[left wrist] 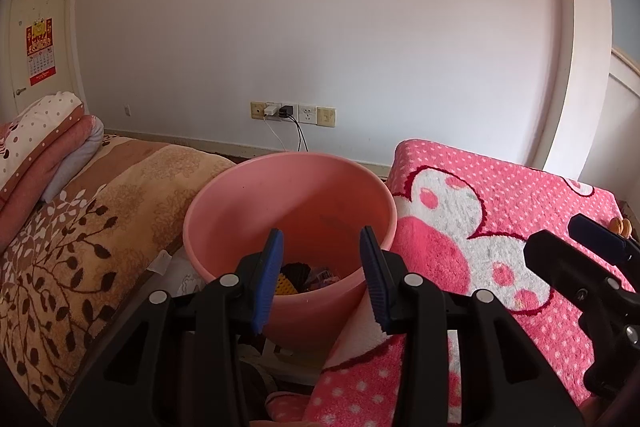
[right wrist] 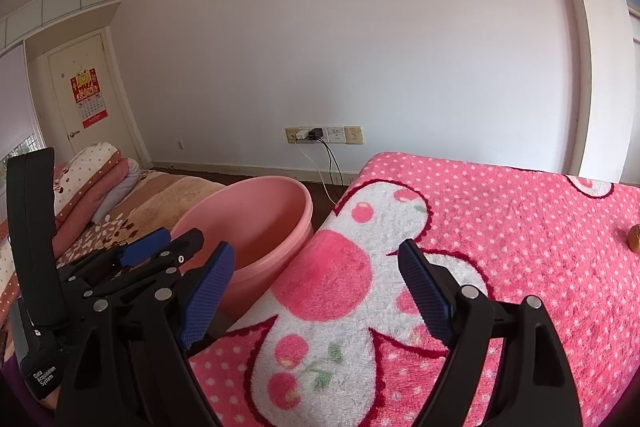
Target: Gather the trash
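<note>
The left gripper (left wrist: 320, 275) hangs right over the mouth of the pink bucket (left wrist: 224, 203), its blue pads spread wide with nothing between them; straight below its tips a few scraps (left wrist: 298, 279), dark and yellow, lie at the bottom. Just off to its right the right gripper (right wrist: 316, 291) hovers above the pink dotted blanket (right wrist: 500, 227), jaws equally wide and empty. Ahead of that gripper and far out to its right, near the blanket's edge, sits a small brownish thing (right wrist: 634, 237), too small to name, and it looks like the only loose piece left to gather. I'd judge the step in hand to be fetching it with the right tool. To do it well, swing out to the right low over the pile, straddle the piece with both pads, and close on the piece itself, not on the fluffy fabric, which will snag. Then carry it back leftward and let go only once the tips are inside the bucket's rim, as the left one shows.
</note>
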The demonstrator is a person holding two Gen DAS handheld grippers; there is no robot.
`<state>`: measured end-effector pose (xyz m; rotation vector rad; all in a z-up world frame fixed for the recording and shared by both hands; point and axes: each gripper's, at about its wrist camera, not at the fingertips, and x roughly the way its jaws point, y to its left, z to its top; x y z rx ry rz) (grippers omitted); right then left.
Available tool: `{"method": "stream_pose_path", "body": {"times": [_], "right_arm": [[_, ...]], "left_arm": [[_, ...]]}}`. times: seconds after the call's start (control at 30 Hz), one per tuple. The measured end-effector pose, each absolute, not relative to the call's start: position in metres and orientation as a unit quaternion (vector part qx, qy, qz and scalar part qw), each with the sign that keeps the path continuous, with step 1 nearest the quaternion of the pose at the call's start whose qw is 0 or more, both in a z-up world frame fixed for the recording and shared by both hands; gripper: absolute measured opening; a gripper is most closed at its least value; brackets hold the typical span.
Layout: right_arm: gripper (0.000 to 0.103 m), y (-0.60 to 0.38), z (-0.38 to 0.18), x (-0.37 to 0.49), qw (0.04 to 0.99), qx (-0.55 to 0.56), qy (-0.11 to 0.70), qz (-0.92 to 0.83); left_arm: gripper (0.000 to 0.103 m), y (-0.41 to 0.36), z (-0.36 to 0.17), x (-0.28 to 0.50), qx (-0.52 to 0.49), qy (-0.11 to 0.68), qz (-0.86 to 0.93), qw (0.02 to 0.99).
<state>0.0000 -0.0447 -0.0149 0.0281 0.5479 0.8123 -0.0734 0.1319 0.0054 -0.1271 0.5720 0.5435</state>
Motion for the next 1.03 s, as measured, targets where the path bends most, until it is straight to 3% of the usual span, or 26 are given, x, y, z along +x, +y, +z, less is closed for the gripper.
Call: {"method": "stream_pose_path", "body": {"times": [1.03], "right_arm": [[0.082, -0.093, -0.022, 0.03, 0.896, 0.045, 0.28, 0.343]], "left_arm": [[0.04, 0.086, 0.018, -0.035, -0.014, 0.283, 0.193, 0.939]]}}
